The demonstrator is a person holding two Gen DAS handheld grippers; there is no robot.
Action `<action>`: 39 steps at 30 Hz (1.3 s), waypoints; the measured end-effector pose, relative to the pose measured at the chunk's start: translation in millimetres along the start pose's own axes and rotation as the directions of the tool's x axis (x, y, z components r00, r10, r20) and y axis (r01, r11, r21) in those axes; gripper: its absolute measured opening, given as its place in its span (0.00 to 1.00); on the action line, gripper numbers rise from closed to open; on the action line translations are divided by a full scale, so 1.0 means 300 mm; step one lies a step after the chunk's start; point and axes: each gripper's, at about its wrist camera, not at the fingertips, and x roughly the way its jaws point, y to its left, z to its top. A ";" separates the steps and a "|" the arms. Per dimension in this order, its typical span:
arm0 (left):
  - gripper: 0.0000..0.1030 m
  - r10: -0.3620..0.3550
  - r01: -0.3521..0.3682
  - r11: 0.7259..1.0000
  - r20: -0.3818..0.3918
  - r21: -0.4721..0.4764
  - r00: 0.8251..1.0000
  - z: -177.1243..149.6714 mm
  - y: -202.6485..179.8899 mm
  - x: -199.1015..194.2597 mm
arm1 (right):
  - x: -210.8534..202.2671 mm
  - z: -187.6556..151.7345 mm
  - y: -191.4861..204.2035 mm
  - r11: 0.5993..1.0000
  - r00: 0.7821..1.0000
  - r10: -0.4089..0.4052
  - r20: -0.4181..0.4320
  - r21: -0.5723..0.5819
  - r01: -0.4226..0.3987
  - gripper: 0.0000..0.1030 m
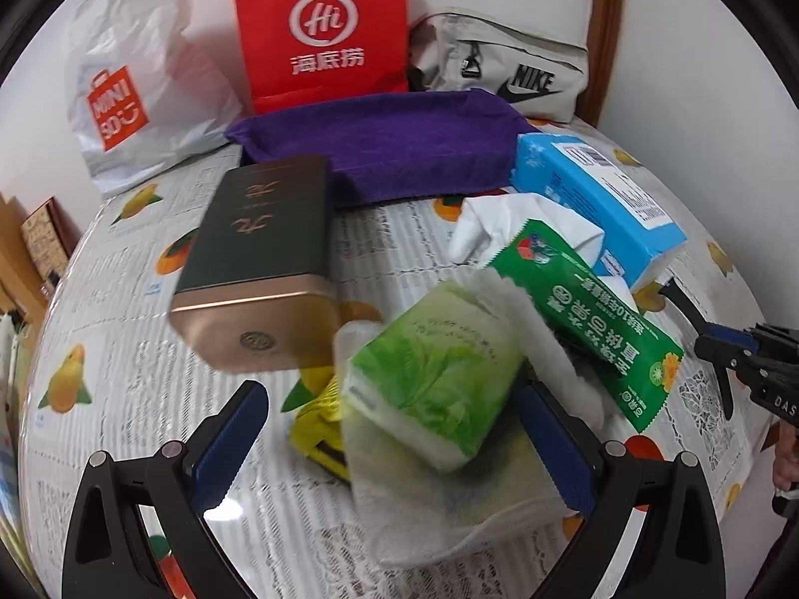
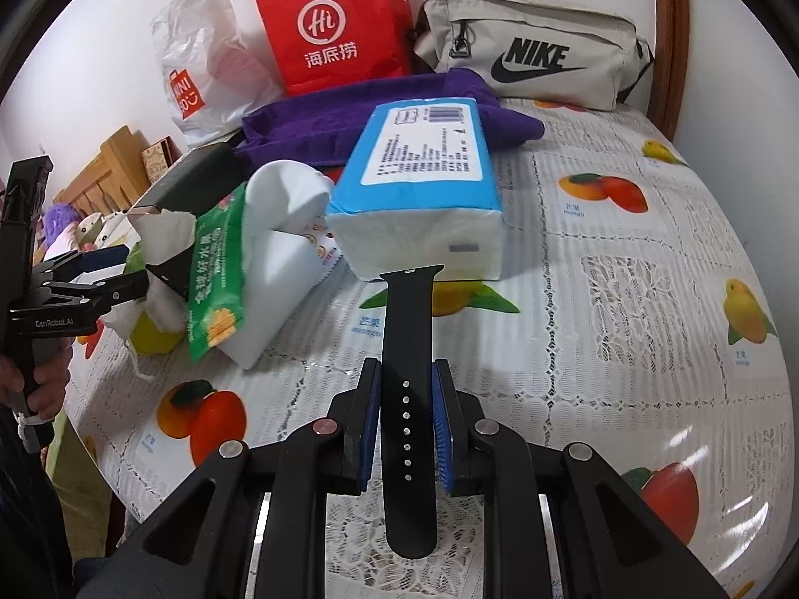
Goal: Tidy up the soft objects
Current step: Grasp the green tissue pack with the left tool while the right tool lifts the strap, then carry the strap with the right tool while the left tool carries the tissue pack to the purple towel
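My left gripper (image 1: 394,429) is open around a green tissue pack (image 1: 434,369) that lies on a white cloth (image 1: 449,514), with a yellow item (image 1: 319,424) beneath. My right gripper (image 2: 407,399) is shut on a black watch strap (image 2: 409,349), held just above the table. A blue tissue pack (image 2: 424,184) lies right ahead of the strap. A green snack packet (image 1: 589,309) leans on white foam pieces (image 2: 284,249). A purple towel (image 1: 389,145) is spread at the back. The right gripper also shows in the left wrist view (image 1: 739,354).
A dark green and gold tin (image 1: 259,259) stands left of the pile. A white Miniso bag (image 1: 130,90), a red paper bag (image 1: 324,25) and a grey Nike pouch (image 2: 534,50) line the wall. The table (image 2: 649,259) has a fruit-print cover.
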 end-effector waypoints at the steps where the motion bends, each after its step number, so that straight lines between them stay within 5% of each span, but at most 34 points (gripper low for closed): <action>1: 0.96 -0.004 0.004 1.000 0.003 0.012 1.000 0.002 -0.007 0.004 | 0.007 0.001 -0.006 1.000 1.000 0.000 -0.005 0.008 0.000 0.19; 9: 0.64 -0.027 0.027 0.999 -0.009 0.027 1.000 0.013 -0.005 0.018 | 0.043 0.011 -0.025 1.000 1.000 0.001 -0.021 0.026 -0.001 0.19; 23: 0.61 -0.022 0.026 0.997 0.051 -0.069 0.998 -0.025 0.073 -0.101 | 0.020 0.007 0.003 1.000 1.000 0.005 -0.014 0.029 -0.005 0.19; 39: 0.61 0.027 -0.002 0.987 0.152 -0.163 0.988 -0.044 0.143 -0.308 | -0.146 0.047 0.117 0.999 0.995 0.045 0.092 -0.034 -0.042 0.19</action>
